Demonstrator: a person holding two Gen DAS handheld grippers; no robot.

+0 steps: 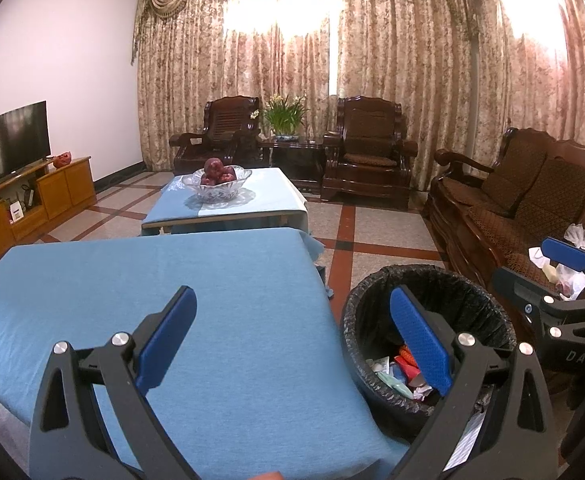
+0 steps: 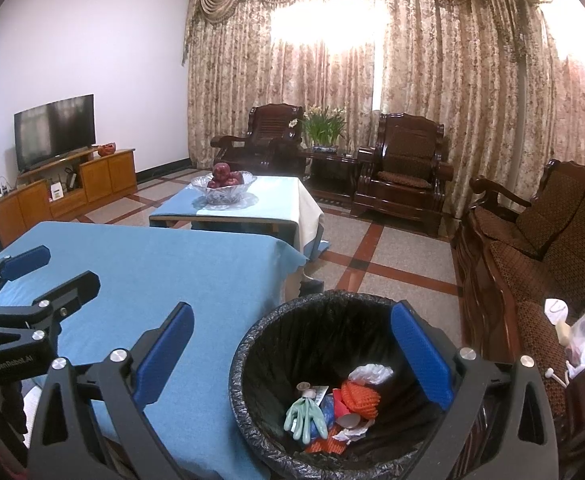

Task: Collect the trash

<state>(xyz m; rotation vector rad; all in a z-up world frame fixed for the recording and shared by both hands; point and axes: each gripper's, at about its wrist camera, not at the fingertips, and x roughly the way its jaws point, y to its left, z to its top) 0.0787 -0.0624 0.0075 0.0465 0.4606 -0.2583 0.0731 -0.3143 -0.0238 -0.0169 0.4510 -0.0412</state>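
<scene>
I am holding both grippers, left gripper (image 1: 292,344) and right gripper (image 2: 292,354), spread wide and carrying nothing beside the round black-lined trash bin (image 2: 252,344). Collected trash (image 2: 332,412) is lying inside it. I judge 1 sweep remains: checking the blue-clothed table (image 2: 164,272) beside the bin.

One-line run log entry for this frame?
left gripper: open, empty | right gripper: open, empty | trash bin: holds trash | blue table: bare
</scene>
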